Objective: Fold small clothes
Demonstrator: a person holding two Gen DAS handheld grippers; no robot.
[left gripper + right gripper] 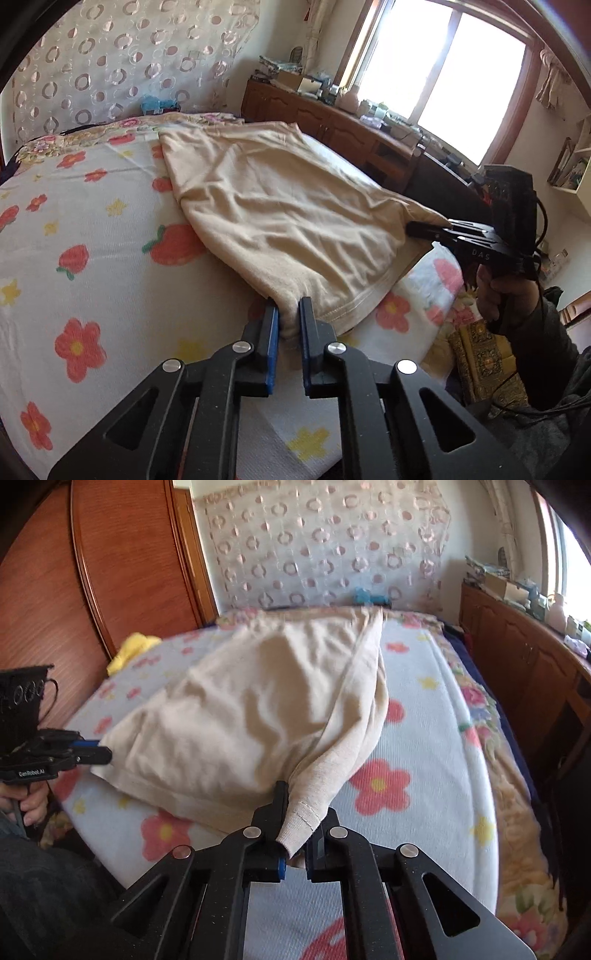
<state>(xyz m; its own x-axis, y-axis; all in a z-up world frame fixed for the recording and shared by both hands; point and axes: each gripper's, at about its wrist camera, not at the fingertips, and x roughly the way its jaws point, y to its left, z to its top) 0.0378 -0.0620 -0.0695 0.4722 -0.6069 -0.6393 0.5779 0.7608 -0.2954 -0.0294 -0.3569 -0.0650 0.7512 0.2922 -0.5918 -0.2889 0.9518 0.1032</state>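
Nearest our left camera, the left gripper (289, 314) pinches a bunched corner of the beige garment (273, 206) at 6 o'clock. We see the cloth spread across the flowered bedspread (74, 229) toward 12 o'clock. Only this view shows the bright window (443, 74) at 1 o'clock, and the right gripper (410, 227) at 3 o'clock biting the far corner. Our right camera alone shows the wooden headboard (122, 572) at 10 o'clock and a yellow cloth (129, 651); there the right gripper (297, 812) clamps a hemmed corner.
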